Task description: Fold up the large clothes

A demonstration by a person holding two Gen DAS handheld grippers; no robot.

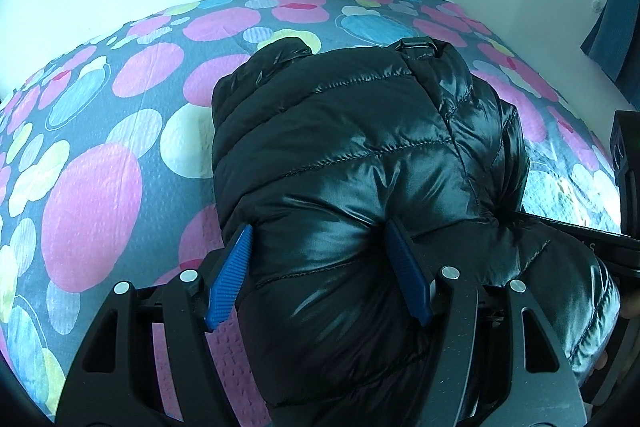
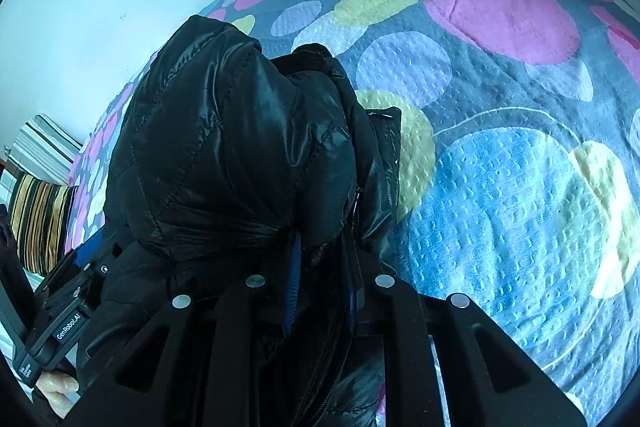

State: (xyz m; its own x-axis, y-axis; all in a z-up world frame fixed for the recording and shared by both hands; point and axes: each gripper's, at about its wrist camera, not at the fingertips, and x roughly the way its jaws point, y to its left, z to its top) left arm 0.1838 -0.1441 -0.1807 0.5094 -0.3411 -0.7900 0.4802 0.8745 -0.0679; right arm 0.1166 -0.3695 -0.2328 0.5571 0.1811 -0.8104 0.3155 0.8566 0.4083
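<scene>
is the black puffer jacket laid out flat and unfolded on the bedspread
No, the black puffer jacket is bunched into a thick folded bundle on the dotted bedspread, with the left gripper straddling its near end.

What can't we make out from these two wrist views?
- Left wrist view: the black puffer jacket fills the left tool; whether its pads press is unclear.
- Right wrist view: the fabric hides the right tool tips.
- Both views: the jacket's near end is cut off by the bottom edge.
</scene>
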